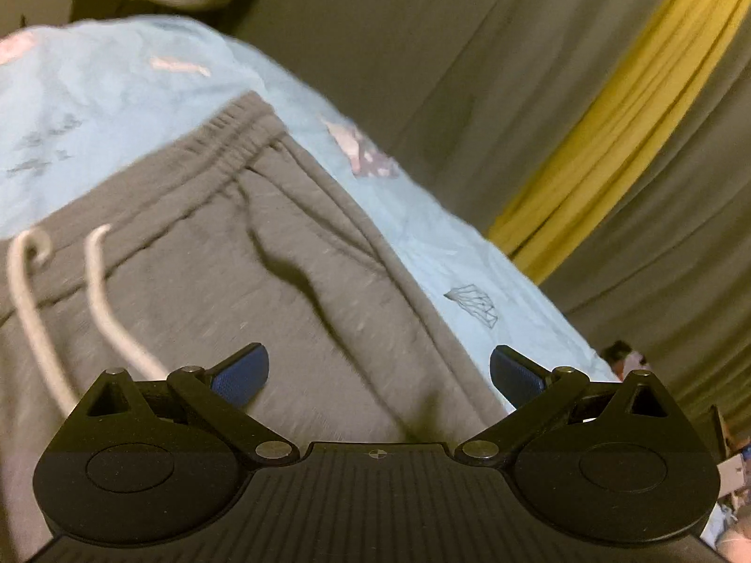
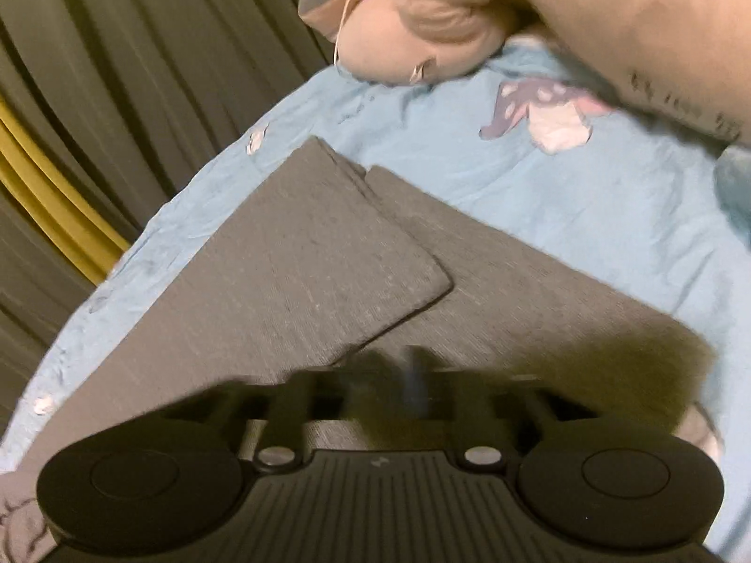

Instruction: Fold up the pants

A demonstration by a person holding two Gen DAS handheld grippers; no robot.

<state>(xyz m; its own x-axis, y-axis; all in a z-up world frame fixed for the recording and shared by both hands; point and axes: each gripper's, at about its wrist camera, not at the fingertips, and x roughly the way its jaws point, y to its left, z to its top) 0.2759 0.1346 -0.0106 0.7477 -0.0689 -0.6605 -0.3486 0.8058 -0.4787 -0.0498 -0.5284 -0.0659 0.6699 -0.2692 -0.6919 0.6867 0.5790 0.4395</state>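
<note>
Two grippers over grey pants [image 1: 263, 253] spread on the blue bedsheet [image 1: 117, 75]. Left gripper [image 1: 379, 375] gapes wide, empty; right gripper [image 2: 399, 375] is too blurred to tell. Soft, floppy fleece, so I'd pinch the waistband [image 1: 225, 136].

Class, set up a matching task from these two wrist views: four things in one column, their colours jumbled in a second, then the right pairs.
Things:
1. pants
2. bedsheet
3. drawstring
4. pads of the left gripper

Colours:
A. light blue
B. dark blue
C. grey
D. white

Pairs: 1-C, 2-A, 3-D, 4-B
</note>
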